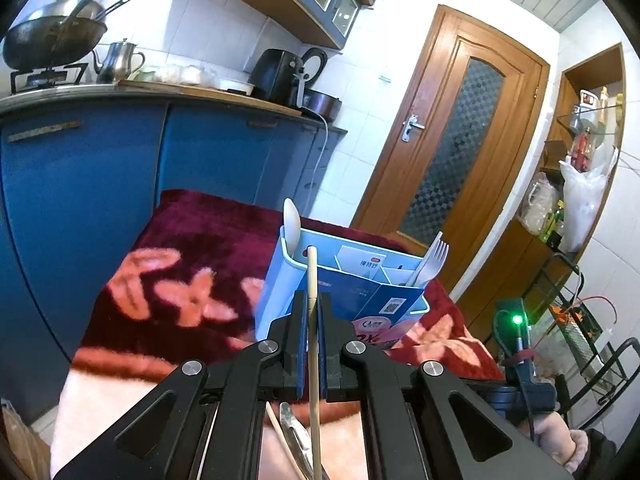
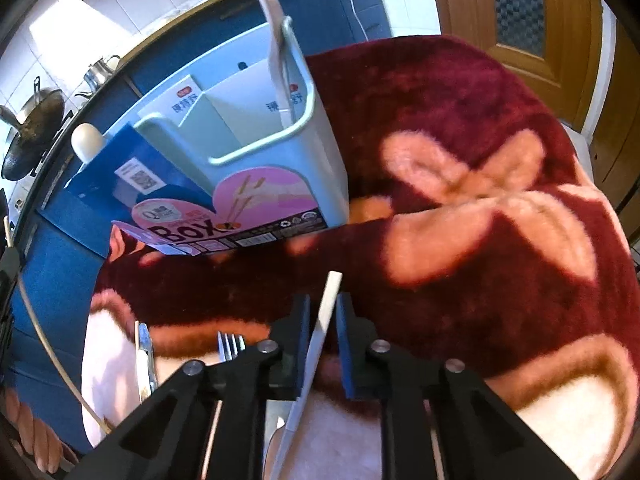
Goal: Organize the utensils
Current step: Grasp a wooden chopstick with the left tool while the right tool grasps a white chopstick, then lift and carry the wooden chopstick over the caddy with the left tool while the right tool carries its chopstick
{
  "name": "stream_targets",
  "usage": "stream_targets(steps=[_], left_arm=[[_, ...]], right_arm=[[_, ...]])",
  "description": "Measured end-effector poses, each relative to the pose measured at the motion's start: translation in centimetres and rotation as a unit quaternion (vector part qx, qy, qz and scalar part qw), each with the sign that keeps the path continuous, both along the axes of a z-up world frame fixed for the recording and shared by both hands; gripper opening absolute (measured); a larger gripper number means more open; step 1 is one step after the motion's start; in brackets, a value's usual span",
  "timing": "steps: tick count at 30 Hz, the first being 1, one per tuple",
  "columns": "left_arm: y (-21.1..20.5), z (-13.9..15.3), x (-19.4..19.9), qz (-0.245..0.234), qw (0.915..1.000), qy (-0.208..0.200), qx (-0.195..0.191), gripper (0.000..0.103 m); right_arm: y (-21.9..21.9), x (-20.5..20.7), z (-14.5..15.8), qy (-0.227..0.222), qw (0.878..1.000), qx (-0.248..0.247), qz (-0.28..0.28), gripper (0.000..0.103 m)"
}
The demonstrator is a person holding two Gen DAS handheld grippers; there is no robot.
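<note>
**Utensil sorting: partway done, both tongs loaded**

On the tabletop, draped in a plush maroon blanket (image 2: 460,128) with pink flower shapes, stands the pale blue plastic organizer (image 1: 280,280), a smooth rounded-corner caddy split by printed cardboard dividers (image 1: 360,260).

Status of completed work, as I read it:
- One cream spoon (image 1: 291,224) stands bowl-up in the left compartment.
- One pale fork (image 1: 430,258) stands tines-up in the right compartment.

Status of the tongs:
- My left tongs (image 1: 313,300) are clenched on a slim wooden chopstick (image 1: 312,276), straight and round-sectioned, held near-vertical just in front of the organizer.
- My right tongs (image 2: 323,300) straddle a flat, pale utensil handle (image 2: 326,312). The blue pads sit beside it with small gaps showing, so I cannot tell whether it is gripped firmly. Its working end is hidden below the frame, so I cannot tell the utensil's type.

Remaining work: near the front edge of the blanket lie a metal fork (image 2: 230,346), glossy with thin tines, a flat knife-like piece (image 2: 145,356), and what appears to be a second chopstick (image 1: 284,440). I judge the task roughly midway: two items filed, two in hand, about three still loose.
</note>
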State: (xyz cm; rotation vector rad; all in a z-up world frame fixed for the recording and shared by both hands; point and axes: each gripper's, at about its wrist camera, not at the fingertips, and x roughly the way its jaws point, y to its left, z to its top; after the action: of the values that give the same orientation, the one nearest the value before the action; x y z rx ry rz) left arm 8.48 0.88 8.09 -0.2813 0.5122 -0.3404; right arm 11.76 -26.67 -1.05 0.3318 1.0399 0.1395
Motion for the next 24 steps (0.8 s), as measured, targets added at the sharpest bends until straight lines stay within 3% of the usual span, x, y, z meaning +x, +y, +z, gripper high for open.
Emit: stream_targets(steps=[7, 15, 24], left_arm=[[0.2, 0.5, -0.8, 0.006, 0.9999, -0.010, -0.004, 0.004], [-0.1, 2.2, -1.9, 0.009, 0.9987, -0.051, -0.006, 0.004], [-0.7, 4.4, -1.2, 0.017, 0.9957, -0.091, -0.003, 0.004]], right_arm=[[-1.1, -1.2, 0.7, -0.025, 0.999, 0.044, -0.007, 0.008], [-1.6, -5.6, 4.9, -0.140, 0.989, 0.054, -0.016, 0.008], [-1.3, -9.0, 9.4, -0.264, 0.963, 0.030, -0.038, 0.008]])
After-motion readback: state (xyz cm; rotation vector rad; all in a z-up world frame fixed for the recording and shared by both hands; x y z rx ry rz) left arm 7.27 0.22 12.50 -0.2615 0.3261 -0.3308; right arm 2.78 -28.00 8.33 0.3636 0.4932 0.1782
